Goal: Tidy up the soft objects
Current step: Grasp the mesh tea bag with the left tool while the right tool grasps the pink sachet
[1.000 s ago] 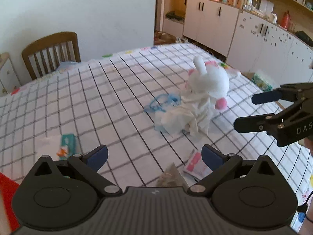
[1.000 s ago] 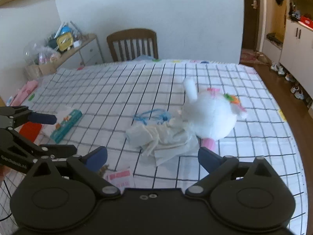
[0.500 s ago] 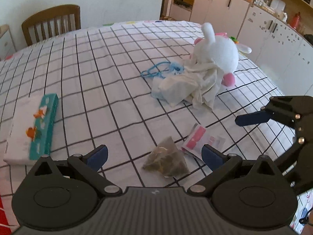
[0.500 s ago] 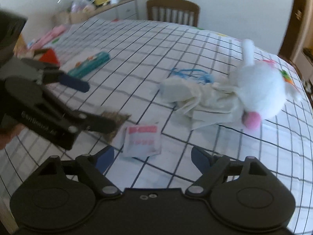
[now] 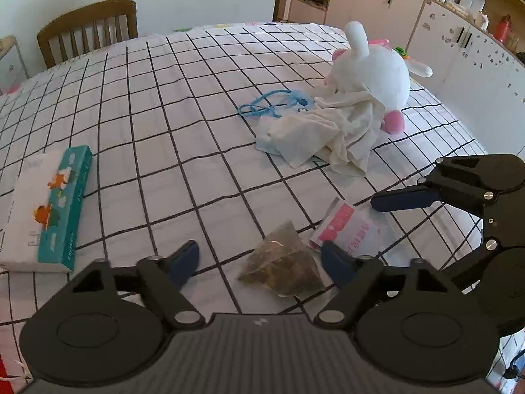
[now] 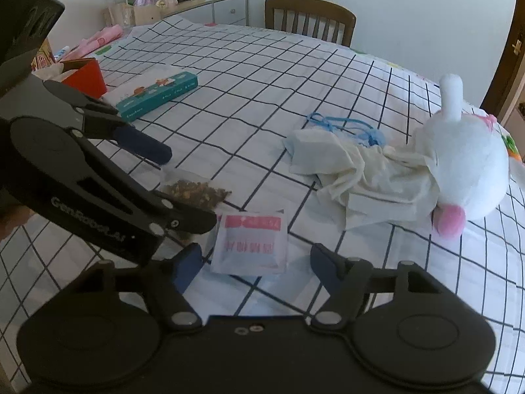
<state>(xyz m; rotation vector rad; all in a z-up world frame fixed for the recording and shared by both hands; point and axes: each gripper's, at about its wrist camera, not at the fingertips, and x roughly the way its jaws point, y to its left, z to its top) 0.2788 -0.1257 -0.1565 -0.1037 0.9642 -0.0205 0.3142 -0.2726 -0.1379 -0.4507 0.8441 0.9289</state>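
1. Clear plastic holds the brown bits of the tea bag point(image 5: 282, 266), which lies on the checked tablecloth point(image 5: 164, 131) between the fingers of my left gripper point(image 5: 261, 262); the jaws are closing but the pads do not touch it, so nothing is gripped.
2. Pink and white, the flat packet point(image 6: 251, 244) lies between the fingers of my right gripper point(image 6: 252, 262), its near edge just ahead of the tips; these jaws are closing too, with no pad pressing on it.
3. From the left wrist view the packet sits just right of my right-hand left-gripper finger point(image 5: 338, 262), touching or nearly touching the tea bag's corner.
4. From the right wrist view one left-gripper finger lies across the tea bag's near edge, just left of the packet.
5. Further ahead of both grippers lies a crumpled cream cloth point(image 5: 331, 134), draped against a white plush toy point(image 5: 370, 69) with a pink foot.
6. A blue cord point(image 5: 272, 105) lies just beyond the cloth.
7. Well to the left of my left fingers lies a teal and white box point(image 5: 49, 210).
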